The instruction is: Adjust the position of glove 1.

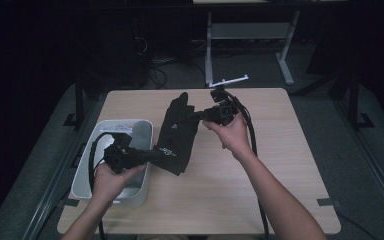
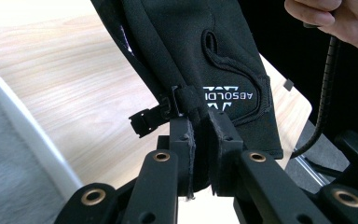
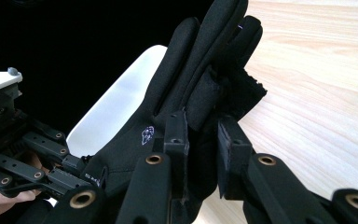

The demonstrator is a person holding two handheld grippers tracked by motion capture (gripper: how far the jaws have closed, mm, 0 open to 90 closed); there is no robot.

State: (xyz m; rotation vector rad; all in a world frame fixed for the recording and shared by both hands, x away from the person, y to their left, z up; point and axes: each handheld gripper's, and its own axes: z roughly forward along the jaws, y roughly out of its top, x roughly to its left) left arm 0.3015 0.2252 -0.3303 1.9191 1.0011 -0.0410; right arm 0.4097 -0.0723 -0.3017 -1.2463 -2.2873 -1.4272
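Both tongs are clamped on the black glove [image 1: 177, 134]: your left tongs [image 1: 152, 156] pinch the cuff by its small strap, your right tongs [image 1: 196, 116] pinch the finger end near the thumb side. You hold the glove stretched between them above the bench [image 1: 280, 165], its long axis running from near-left at the cuff to far-right at the fingertips, so each hand owns one end and neither is nearer the middle. What the coming move turns on, as I judge it, is that the white bin [image 1: 141, 131] lies just left of the glove, directly under your left hand [image 1: 111, 181] and touching the cuff's side in the high view. Your right hand [image 1: 232, 136] is the far one from it, so it must travel left. Nothing else stands between glove and bin.
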